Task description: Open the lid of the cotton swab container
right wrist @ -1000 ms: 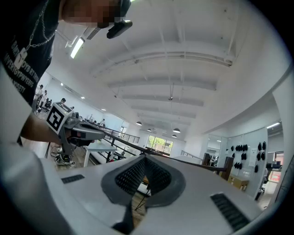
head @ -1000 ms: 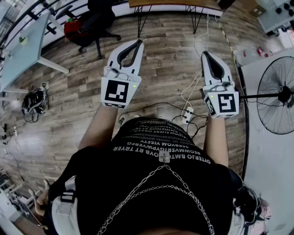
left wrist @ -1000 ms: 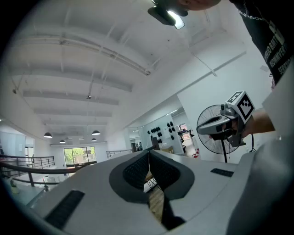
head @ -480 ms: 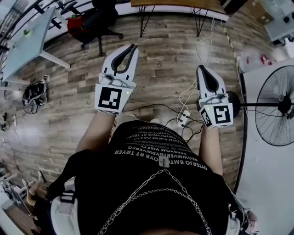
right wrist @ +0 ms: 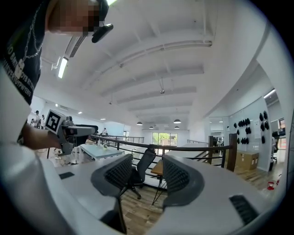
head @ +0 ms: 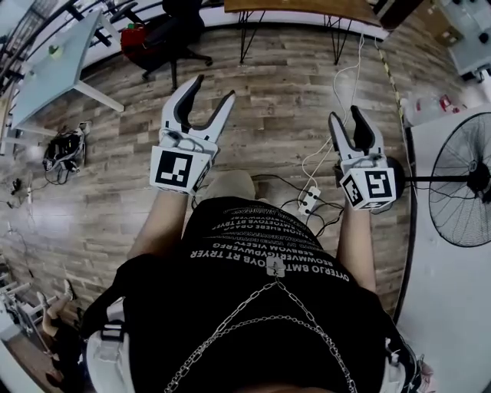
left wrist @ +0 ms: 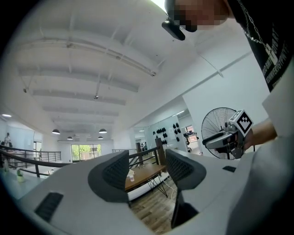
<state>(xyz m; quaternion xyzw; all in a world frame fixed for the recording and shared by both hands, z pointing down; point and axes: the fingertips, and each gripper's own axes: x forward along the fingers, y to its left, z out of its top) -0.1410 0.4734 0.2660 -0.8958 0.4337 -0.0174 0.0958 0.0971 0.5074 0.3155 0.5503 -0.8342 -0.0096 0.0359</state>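
Note:
No cotton swab container shows in any view. In the head view both grippers are held out in front of the person's body, above a wooden floor (head: 276, 84). The left gripper (head: 214, 88) has its jaws opening, with a wide gap and nothing between them. On the right gripper (head: 345, 115) the jaws are also opening and empty. The left gripper view looks past its own gripper (left wrist: 146, 156) at a room and ceiling, with the right gripper (left wrist: 229, 135) at the side. Between the fingers of the right gripper (right wrist: 148, 160) in its own view there is only distant room.
A standing fan (head: 464, 180) is at the right. A power strip (head: 311, 198) with cords lies on the floor by the person's feet. A glass table (head: 54, 73) and an office chair (head: 165, 34) stand at the back left, a wooden desk (head: 307, 6) at the back.
Both grippers' jaws were shut in the earlier frames and now stand spread apart. The left gripper has drifted slightly left and up in the view.

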